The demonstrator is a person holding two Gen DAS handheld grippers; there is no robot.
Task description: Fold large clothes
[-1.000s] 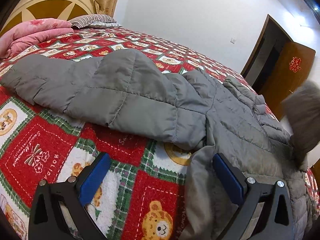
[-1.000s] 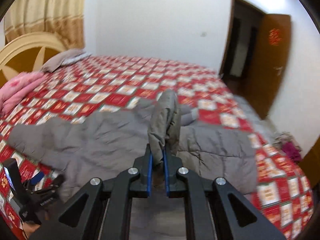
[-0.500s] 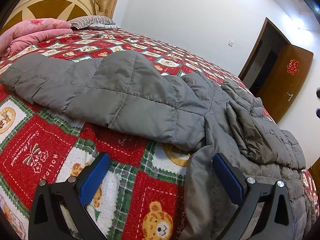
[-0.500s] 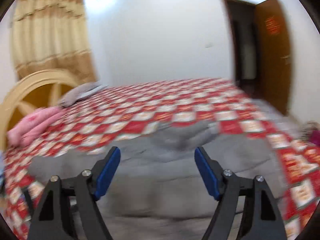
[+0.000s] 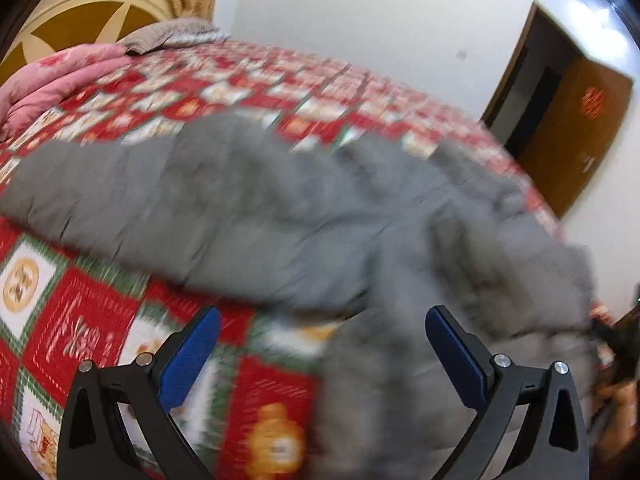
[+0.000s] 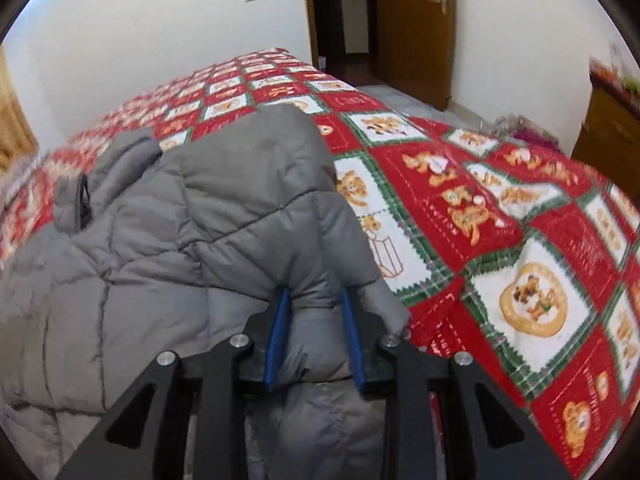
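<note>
A grey puffer jacket (image 5: 256,216) lies spread across the red patterned bedspread (image 5: 80,320); the left wrist view is blurred by motion. My left gripper (image 5: 320,344) is open and empty, just above the jacket's near edge. In the right wrist view my right gripper (image 6: 316,336) is shut on a bunched edge of the jacket (image 6: 224,216), with grey fabric pinched between the blue pads (image 6: 276,340). The jacket's collar with a dark zipper (image 6: 82,200) lies at the left.
A pink quilt (image 5: 60,76) and a pillow (image 5: 168,34) lie by the headboard (image 5: 84,16). An open wooden door (image 6: 412,28) stands beyond the bed's far corner. A wooden cabinet (image 6: 612,128) is at the right, with clutter on the floor beside it.
My right gripper dropped one fold of the jacket, opened, moved to the jacket's right edge and shut on it. The left gripper stays open and is now moving, blurring its view.
</note>
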